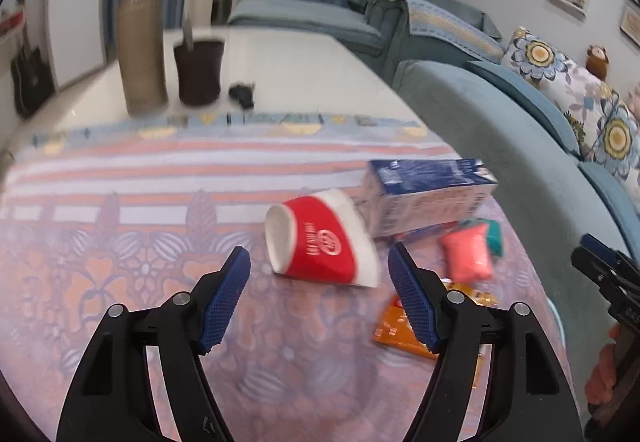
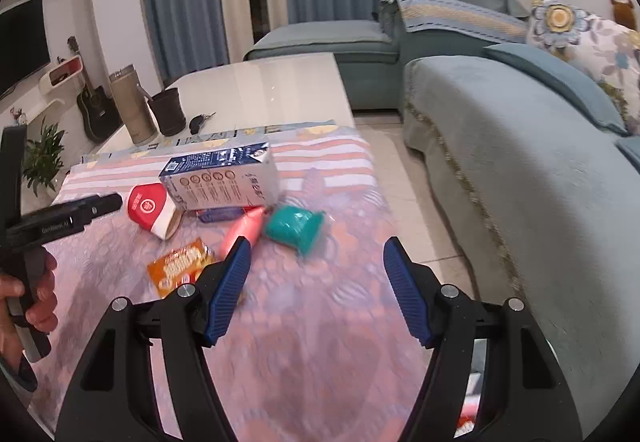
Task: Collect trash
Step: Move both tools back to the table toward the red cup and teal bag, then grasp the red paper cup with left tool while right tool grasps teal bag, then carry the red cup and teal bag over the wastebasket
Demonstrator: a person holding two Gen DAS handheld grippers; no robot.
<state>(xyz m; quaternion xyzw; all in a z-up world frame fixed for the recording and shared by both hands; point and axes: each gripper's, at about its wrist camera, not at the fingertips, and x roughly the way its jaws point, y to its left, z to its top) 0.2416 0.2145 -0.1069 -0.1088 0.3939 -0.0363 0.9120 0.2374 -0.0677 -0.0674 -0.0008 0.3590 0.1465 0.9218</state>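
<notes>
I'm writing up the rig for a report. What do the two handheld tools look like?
Both the left tool and the right tool have black angular plastic arms, silver pivot screws and blue ribbed finger pads. White lettering marks the left tool's body; a bare hand grips it.

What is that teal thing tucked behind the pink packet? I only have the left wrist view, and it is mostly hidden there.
Observer: The right wrist view shows all of it. It is a teal packet lying on the tablecloth, just right of the pink packet.
Operator: Is the right gripper carrying anything? I only catch its edge.
Observer: No. The right gripper is open with nothing between its fingers, and the teal packet lies just ahead of them.
</notes>
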